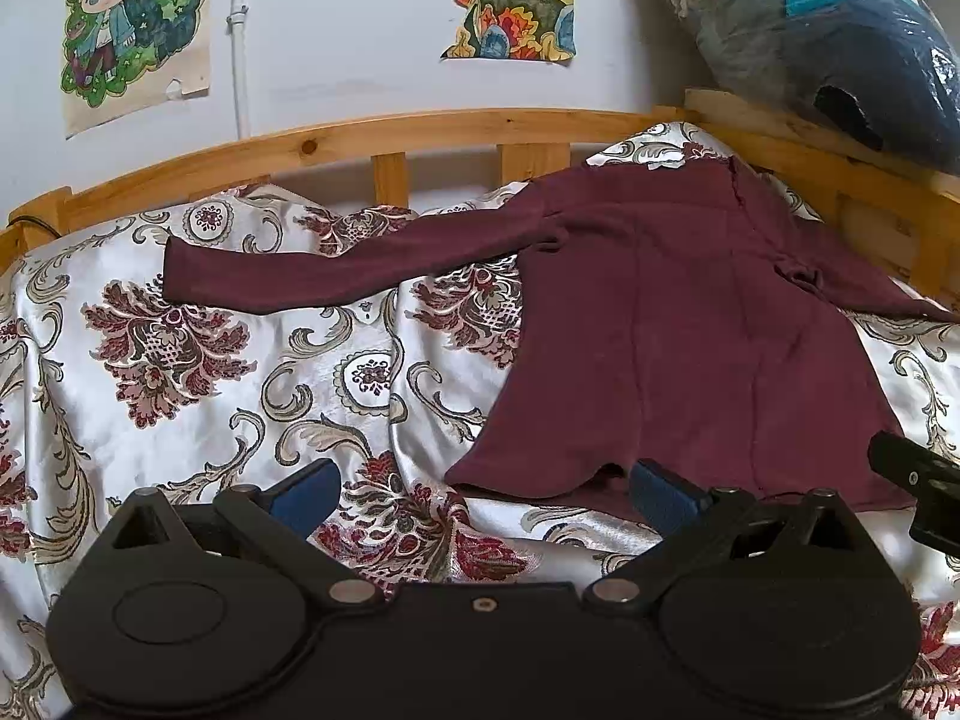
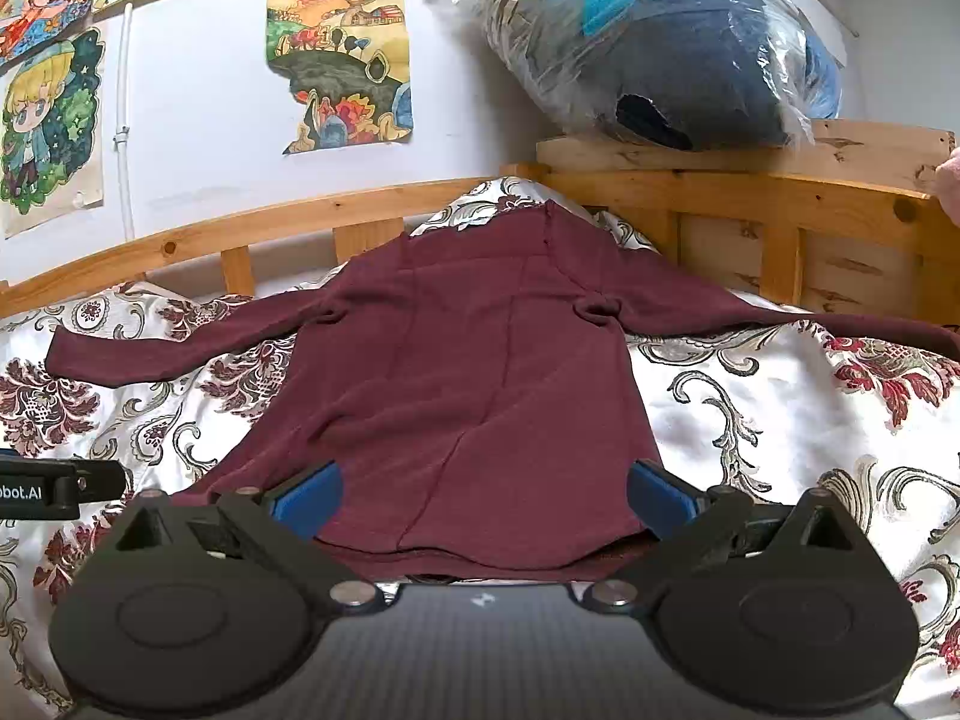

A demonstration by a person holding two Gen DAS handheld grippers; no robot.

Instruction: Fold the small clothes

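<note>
the maroon long-sleeved top (image 2: 480, 384) lies flat on the bed, face down as far as i can judge from the seams, collar toward the far wooden rail and hem nearest the cameras, with both sleeves thrown out wide to either side. that spread looks deliberate: a garment laid open like this gives clear edges to take before any fold, and no fold is made yet. the left sleeve (image 1: 336, 264) runs out over the patterned satin bedspread (image 1: 180, 360), its cuff well apart from the body. the right claw (image 2: 480, 498) hangs over the hem, its blue pads spread wide with cloth showing between them and nothing gripped. the left claw (image 1: 480, 495) is likewise open and empty, set just beside the hem's left corner, one pad over the cloth edge and the other over bare bedspread, which suggests each claw is lining up on its own side of the hem. beyond the top stands the slatted wooden bed rail (image 2: 270, 222), and on the headboard ledge sits a clear plastic bag (image 2: 660, 48) stuffed with what looks like dark blue bedding or clothing. drawn posters (image 2: 342, 60) hang on the white wall behind.
</note>
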